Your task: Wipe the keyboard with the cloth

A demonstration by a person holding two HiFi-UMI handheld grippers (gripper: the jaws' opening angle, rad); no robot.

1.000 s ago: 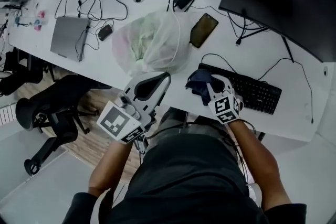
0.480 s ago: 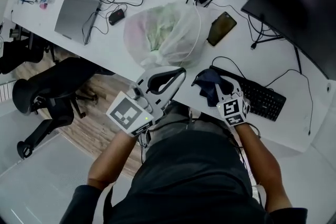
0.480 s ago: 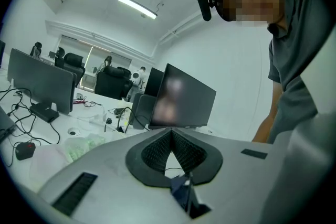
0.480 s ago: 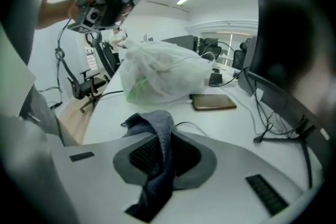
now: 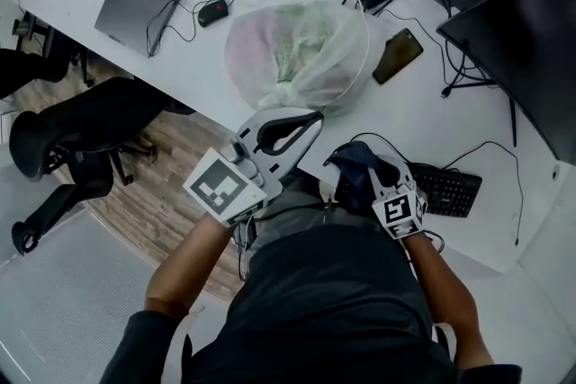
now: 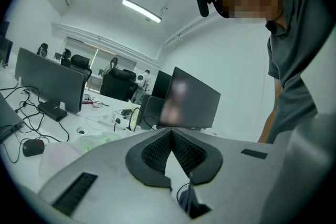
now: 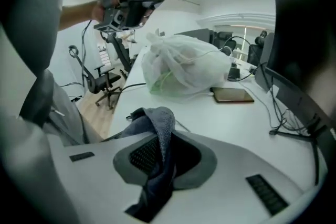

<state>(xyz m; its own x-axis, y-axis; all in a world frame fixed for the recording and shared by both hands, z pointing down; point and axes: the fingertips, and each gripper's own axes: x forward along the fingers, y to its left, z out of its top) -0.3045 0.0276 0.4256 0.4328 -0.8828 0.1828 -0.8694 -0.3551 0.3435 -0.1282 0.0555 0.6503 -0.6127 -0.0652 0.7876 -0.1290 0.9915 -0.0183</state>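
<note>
The cloth (image 7: 157, 134) is dark blue-grey with a fine, towel-like weave. It is bunched into a soft fold that arches up over the tips of the right tool (image 7: 157, 144) and hangs down between its jaws, which are clamped on it. In the head view the cloth (image 5: 354, 159) sits at the front of the right tool (image 5: 369, 174), just to the left of the part of the black keyboard (image 5: 450, 191) that shows on the white tabletop (image 5: 198, 58). Ahead of that tool lie a filled, translucent plastic bag (image 7: 184, 68) and a dark phone (image 7: 232, 95).

The left tool (image 5: 310, 117) is held in the air at the tabletop's near edge, just before the bag, jaws together with nothing between them; the left gripper view shows its tips (image 6: 170, 131) meeting.

A second ago more of the keyboard showed beside the right tool; now that tool and its hand cover the keyboard's left part. The grip on the cloth is unchanged, and the left tool is still closed and empty.
</note>
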